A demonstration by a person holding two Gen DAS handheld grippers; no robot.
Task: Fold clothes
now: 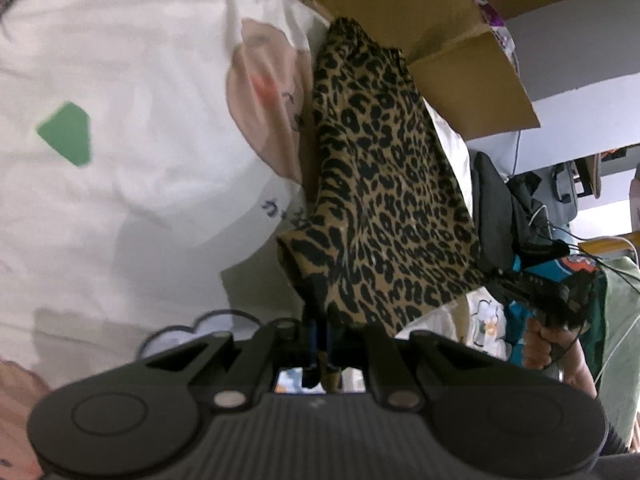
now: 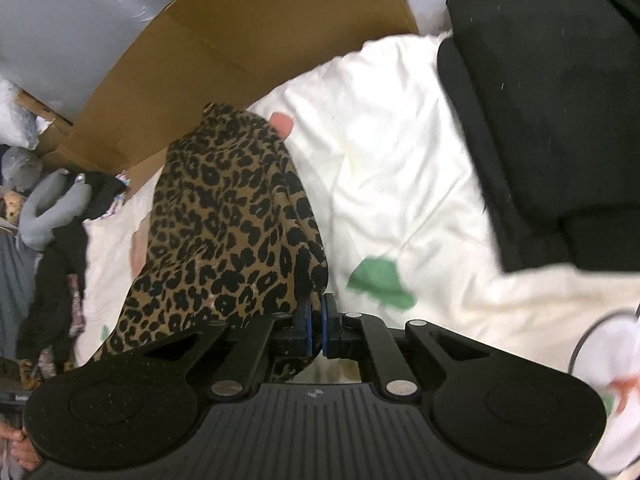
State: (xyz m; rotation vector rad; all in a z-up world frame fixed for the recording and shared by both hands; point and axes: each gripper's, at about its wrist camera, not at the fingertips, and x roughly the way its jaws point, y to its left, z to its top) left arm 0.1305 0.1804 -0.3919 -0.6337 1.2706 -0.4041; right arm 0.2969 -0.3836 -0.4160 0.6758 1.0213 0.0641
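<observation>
The leopard-print garment [image 1: 380, 200] hangs above the white quilt [image 1: 120, 60], stretched between the two grippers. The left gripper [image 1: 320, 344] has its jaws pressed together on one lower corner of the cloth, with a bunched fold of it pinched between the blue pads. In the right wrist view the same garment [image 2: 224, 224] drapes leftward and away from the right gripper [image 2: 316, 320], whose jaws are likewise closed tight on an edge of the cloth (only a thin sliver of fabric shows between its pads). The far end of the garment trails down toward the quilt [image 2: 380, 140], though the blur does not let me say whether it touches.

The quilt carries printed shapes: a green patch [image 1: 66, 134] well to the left of the garment in the left wrist view, and a pink round figure [image 1: 268, 92] just beside the cloth's upper edge. Beyond the garment, at the quilt's far border, stands a cardboard box [image 1: 440, 40] with its flaps open. A folded black garment [image 2: 552, 120] lies on the quilt, well apart from the leopard cloth and to its right in the right wrist view. In the left wrist view, the person's hand [image 1: 548, 344] grips the handle of the other tool, right of the garment's lower edge.
</observation>
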